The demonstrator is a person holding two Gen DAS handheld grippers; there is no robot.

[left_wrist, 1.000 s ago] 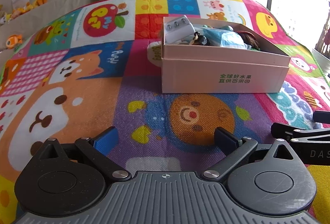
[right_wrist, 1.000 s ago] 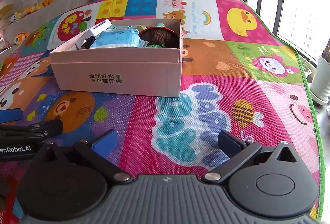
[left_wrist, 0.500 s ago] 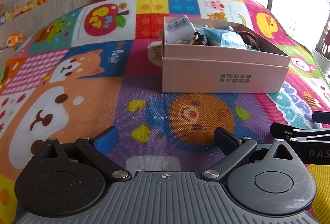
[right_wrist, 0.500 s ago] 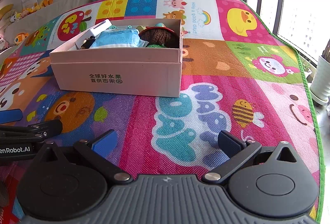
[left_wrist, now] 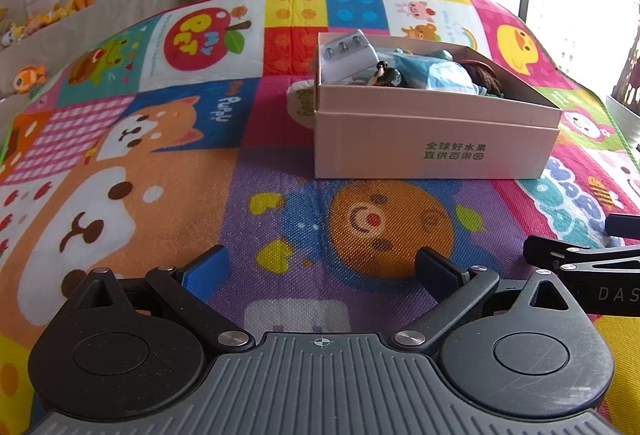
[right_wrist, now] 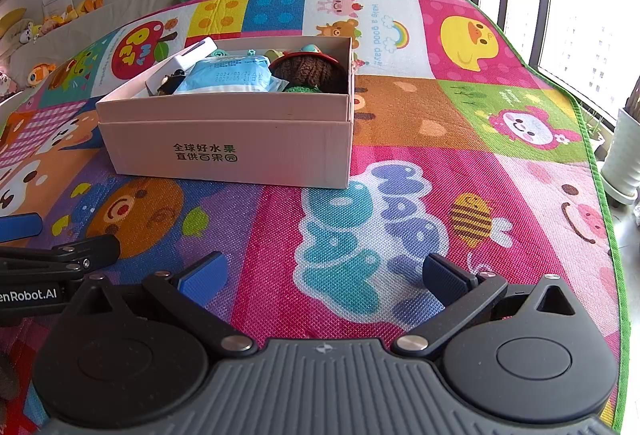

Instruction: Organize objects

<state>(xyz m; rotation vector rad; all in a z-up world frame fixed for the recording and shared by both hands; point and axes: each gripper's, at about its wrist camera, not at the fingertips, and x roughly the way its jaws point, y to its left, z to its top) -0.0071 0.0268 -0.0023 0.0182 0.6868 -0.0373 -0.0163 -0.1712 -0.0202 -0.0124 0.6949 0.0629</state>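
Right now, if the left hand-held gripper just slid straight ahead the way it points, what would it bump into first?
Probably the pink box. The left hand-held gripper is open and empty, with only bare play mat ahead. The box sits ahead, slightly right of centre, so it might only clip the box's left part; depth is hard to judge.

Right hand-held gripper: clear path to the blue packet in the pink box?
Probably yes. The right hand-held gripper is open, bare mat lies ahead, and the blue packet sits on top inside the open pink box.

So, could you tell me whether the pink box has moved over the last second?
No. The pink box sits at the same spot on the play mat, its near edge just beyond the orange bear face.
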